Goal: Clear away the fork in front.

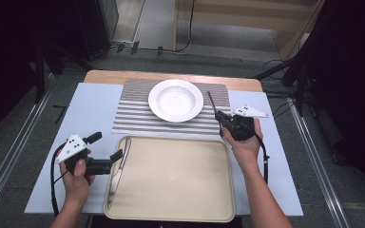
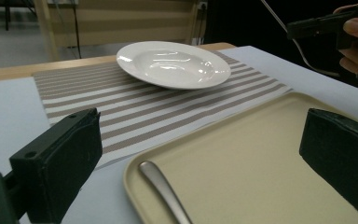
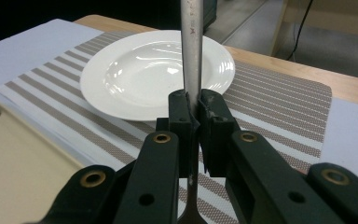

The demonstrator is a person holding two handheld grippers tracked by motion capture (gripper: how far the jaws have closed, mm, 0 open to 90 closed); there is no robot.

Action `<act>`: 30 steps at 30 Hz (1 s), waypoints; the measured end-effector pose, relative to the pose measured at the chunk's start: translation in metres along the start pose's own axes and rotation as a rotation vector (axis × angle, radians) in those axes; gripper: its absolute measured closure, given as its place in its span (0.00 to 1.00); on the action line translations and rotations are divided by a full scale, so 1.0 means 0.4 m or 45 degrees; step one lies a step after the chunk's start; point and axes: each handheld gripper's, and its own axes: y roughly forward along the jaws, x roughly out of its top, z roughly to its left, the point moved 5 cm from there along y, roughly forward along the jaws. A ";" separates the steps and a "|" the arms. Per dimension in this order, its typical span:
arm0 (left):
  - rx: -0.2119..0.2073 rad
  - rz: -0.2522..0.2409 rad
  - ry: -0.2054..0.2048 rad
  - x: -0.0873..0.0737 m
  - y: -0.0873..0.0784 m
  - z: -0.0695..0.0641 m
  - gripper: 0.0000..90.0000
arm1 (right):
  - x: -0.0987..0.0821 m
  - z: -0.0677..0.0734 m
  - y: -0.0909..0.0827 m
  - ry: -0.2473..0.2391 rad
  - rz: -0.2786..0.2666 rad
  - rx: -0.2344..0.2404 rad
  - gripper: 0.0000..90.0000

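On the table's striped placemat (image 1: 138,118) sat a white plate (image 1: 176,99). Right gripper (image 3: 193,116) clamped 1 utensil (image 3: 191,42), judged bound for the placemat; left gripper (image 1: 108,152) stood open by the tray (image 1: 171,190), where 1 knife (image 1: 119,168) remained.

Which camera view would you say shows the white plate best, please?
The high view: the whole plate shows round and unobstructed on the striped mat. The left gripper view shows it whole but obliquely; in the right gripper view, the held utensil crosses it.

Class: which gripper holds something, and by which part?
The right gripper clamps a slim silver metal utensil across its handle; the left gripper holds nothing.
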 end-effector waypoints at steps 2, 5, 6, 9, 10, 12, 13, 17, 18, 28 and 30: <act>-0.012 0.005 0.004 0.005 0.011 -0.012 0.00 | -0.006 0.014 -0.007 -0.012 -0.006 0.007 0.95; -0.031 0.011 0.002 0.010 0.029 -0.029 0.00 | -0.018 0.036 -0.017 -0.026 -0.010 0.015 0.95; -0.041 0.009 0.003 0.012 0.035 -0.035 0.00 | -0.021 0.043 -0.020 -0.025 -0.015 0.021 0.95; -0.058 0.018 0.010 0.017 0.053 -0.053 0.00 | -0.029 0.064 -0.031 -0.023 -0.033 0.038 0.95; -0.067 0.019 0.015 0.019 0.061 -0.060 0.00 | -0.030 0.071 -0.035 -0.022 -0.038 0.045 0.95; -0.080 0.013 0.012 0.023 0.071 -0.071 0.00 | -0.032 0.086 -0.041 -0.024 -0.049 0.060 0.95; -0.086 0.012 0.012 0.025 0.076 -0.077 0.00 | -0.033 0.094 -0.045 -0.023 -0.050 0.069 0.95; -0.115 0.000 0.006 0.036 0.097 -0.101 0.00 | -0.035 0.127 -0.058 -0.031 -0.065 0.100 0.95; -0.123 0.000 0.006 0.038 0.102 -0.106 0.00 | -0.036 0.135 -0.060 -0.040 -0.069 0.108 0.95; -0.196 0.013 -0.008 0.039 0.144 -0.150 0.00 | -0.065 0.199 -0.067 -0.034 -0.069 0.177 0.95; -0.206 0.021 -0.012 0.036 0.149 -0.155 0.00 | -0.072 0.212 -0.069 -0.031 -0.070 0.193 0.95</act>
